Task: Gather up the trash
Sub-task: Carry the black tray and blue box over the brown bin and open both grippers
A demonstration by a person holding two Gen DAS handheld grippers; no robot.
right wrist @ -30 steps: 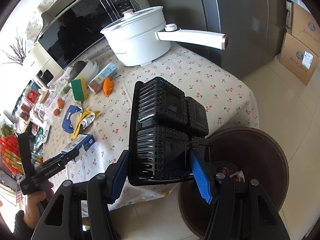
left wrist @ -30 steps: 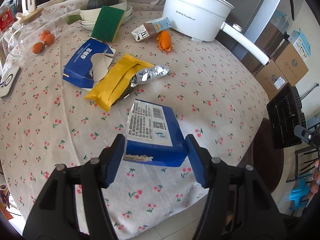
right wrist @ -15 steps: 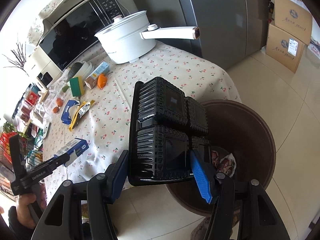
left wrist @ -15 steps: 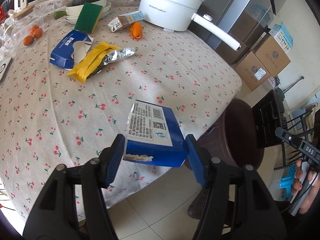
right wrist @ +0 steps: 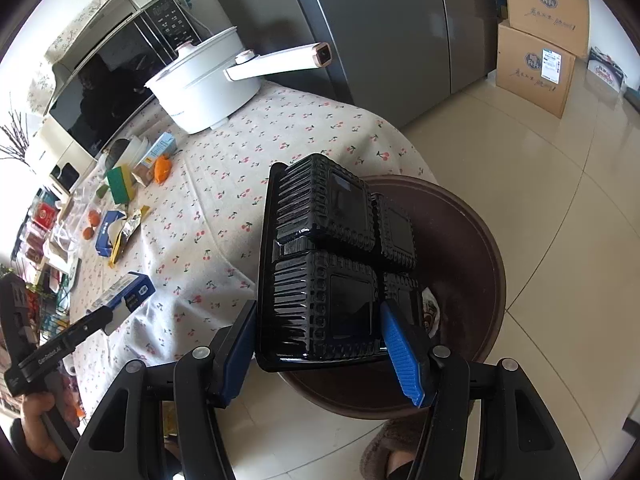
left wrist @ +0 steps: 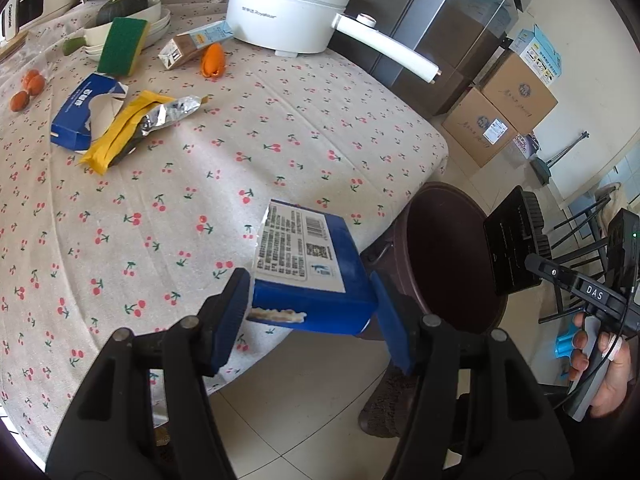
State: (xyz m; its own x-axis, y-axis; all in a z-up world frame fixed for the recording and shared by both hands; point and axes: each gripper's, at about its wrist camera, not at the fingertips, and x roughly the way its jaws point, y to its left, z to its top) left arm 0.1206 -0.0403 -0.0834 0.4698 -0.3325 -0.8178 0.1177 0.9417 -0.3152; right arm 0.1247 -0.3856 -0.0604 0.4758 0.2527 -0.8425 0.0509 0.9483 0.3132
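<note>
My left gripper clamped blue carton at table edge; right gripper gripped black compartment tray above brown bin.

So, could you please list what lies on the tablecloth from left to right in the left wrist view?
Small orange fruits → torn blue box → yellow wrapper → drink carton → white electric pot.
</note>
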